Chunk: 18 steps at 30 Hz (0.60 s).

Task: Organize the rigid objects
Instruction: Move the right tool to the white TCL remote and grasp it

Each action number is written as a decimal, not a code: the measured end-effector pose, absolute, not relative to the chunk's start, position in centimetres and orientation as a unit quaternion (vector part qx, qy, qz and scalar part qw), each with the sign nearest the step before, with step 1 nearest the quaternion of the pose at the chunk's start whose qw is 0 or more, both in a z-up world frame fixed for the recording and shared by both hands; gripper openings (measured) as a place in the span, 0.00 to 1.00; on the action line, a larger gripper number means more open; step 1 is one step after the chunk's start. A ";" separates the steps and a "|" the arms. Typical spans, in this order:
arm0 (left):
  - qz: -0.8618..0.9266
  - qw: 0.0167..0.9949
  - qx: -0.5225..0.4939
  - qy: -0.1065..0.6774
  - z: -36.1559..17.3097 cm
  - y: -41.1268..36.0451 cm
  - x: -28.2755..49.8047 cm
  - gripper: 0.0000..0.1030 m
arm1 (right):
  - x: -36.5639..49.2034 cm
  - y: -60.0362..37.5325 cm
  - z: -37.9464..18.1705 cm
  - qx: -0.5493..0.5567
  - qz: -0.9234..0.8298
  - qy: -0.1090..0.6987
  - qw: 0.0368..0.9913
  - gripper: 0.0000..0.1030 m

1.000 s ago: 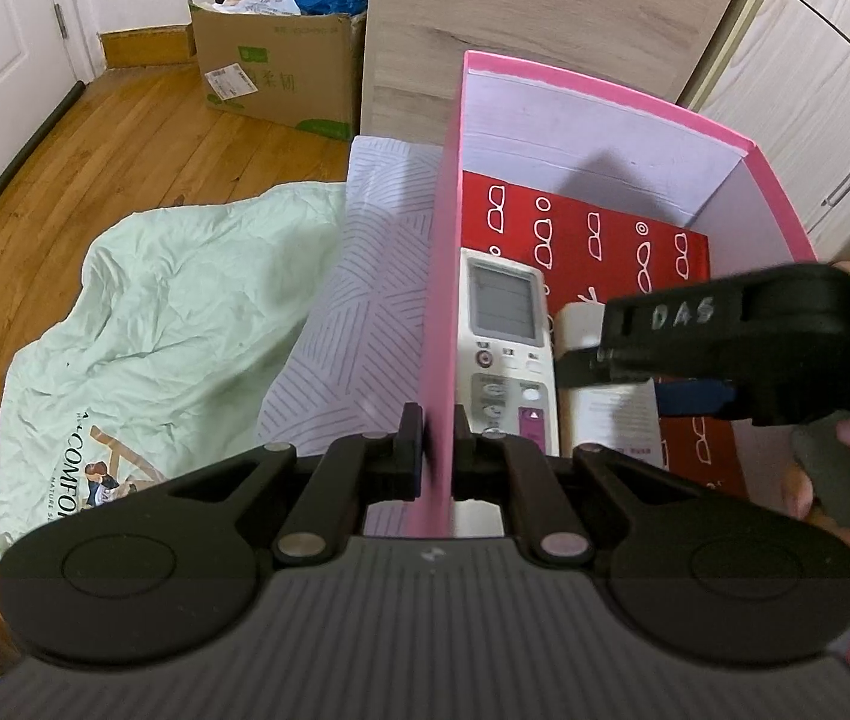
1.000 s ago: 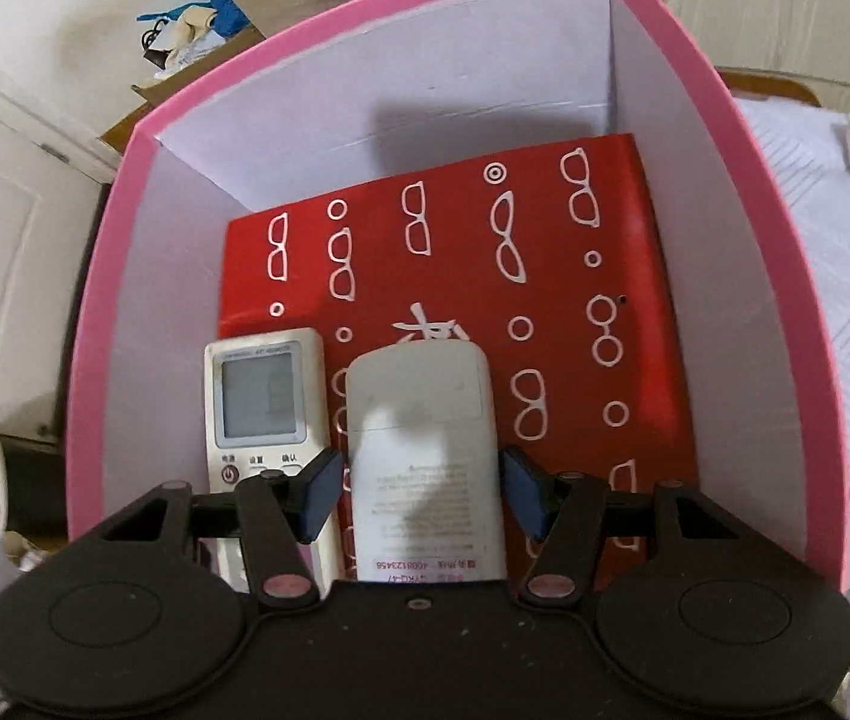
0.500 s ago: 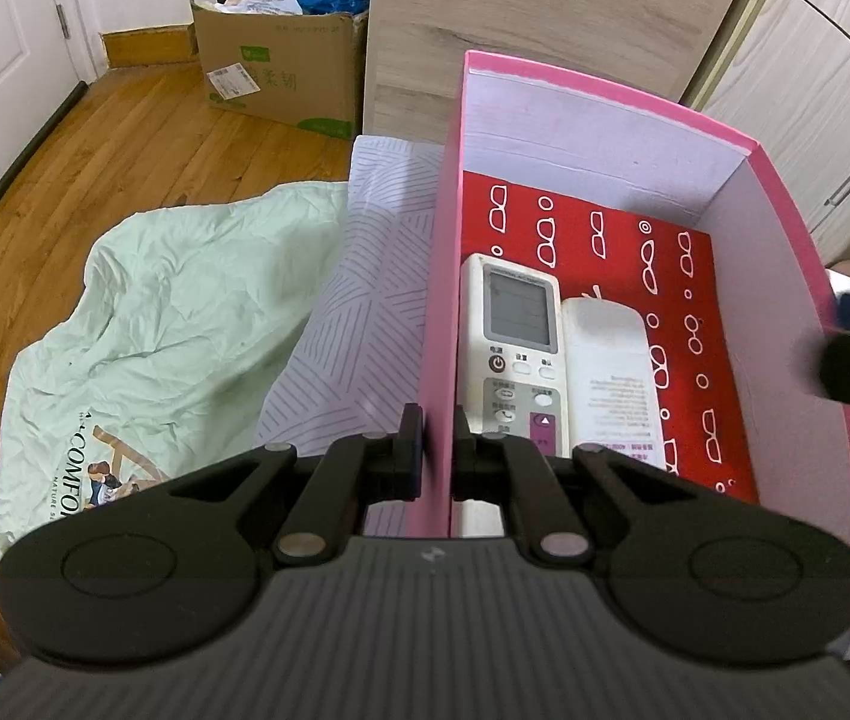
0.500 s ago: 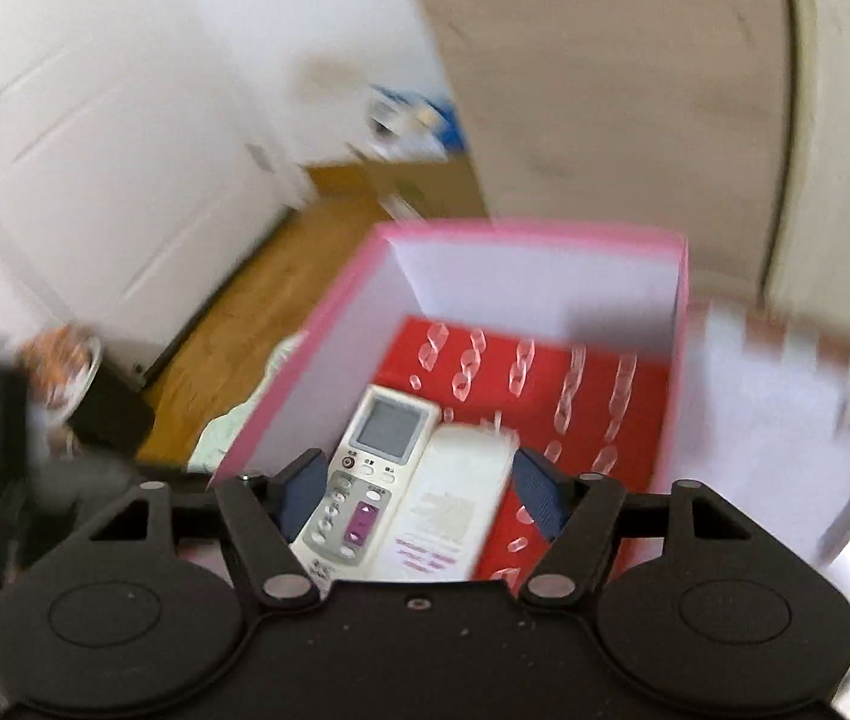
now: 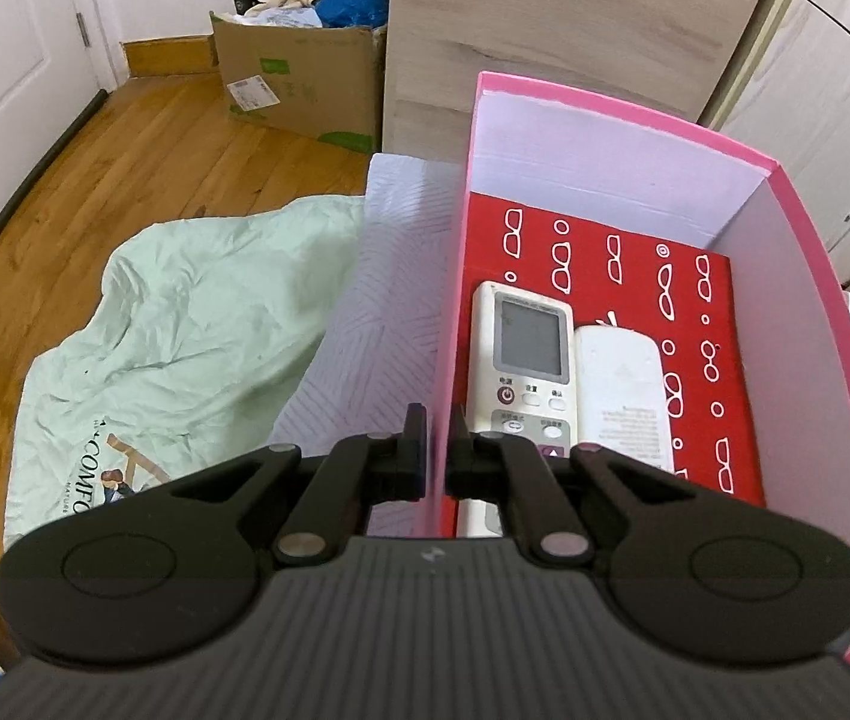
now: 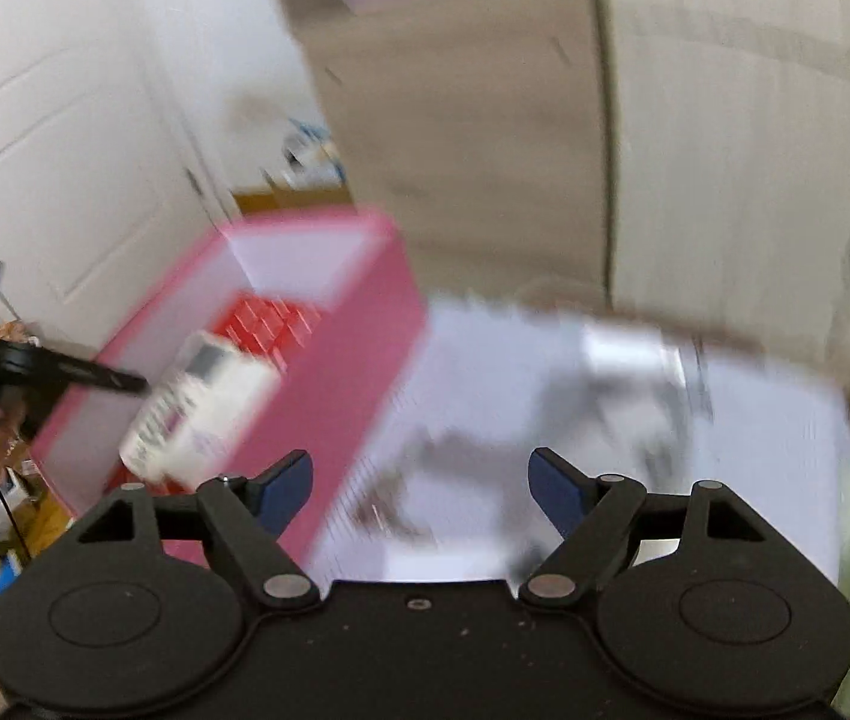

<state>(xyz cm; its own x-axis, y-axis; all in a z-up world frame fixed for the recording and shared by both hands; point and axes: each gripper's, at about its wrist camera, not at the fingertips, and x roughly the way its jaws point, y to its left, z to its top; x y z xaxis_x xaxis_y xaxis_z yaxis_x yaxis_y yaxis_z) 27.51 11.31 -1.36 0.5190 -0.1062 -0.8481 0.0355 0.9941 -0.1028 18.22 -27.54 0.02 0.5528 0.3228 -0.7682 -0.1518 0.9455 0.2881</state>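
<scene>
Lying lengthwise in box [image 5: 808, 312]: two remotes [image 5: 529, 354].

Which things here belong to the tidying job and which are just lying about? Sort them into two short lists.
Part of the job:
- pink box, its left wall pinched by the left tool
- remote with screen, inside the box
- plain white remote, beside it
- right tool, open and holding nothing

Lying about:
- green bag
- cardboard carton
- wooden panel
</scene>
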 end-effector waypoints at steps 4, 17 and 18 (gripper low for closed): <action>-0.028 0.869 -0.029 0.493 -1.3 10.6 27.6 0.04 | 18.3 -29.8 -3.1 0.137 0.124 0.530 0.828 0.72; -0.025 0.871 -0.032 0.489 -1.1 10.5 27.9 0.04 | 18.1 -28.5 -6.9 0.172 0.151 0.592 0.773 0.69; -0.025 0.871 -0.031 0.489 -1.1 10.5 27.9 0.04 | 18.2 -28.3 -7.0 0.167 0.148 0.596 0.771 0.69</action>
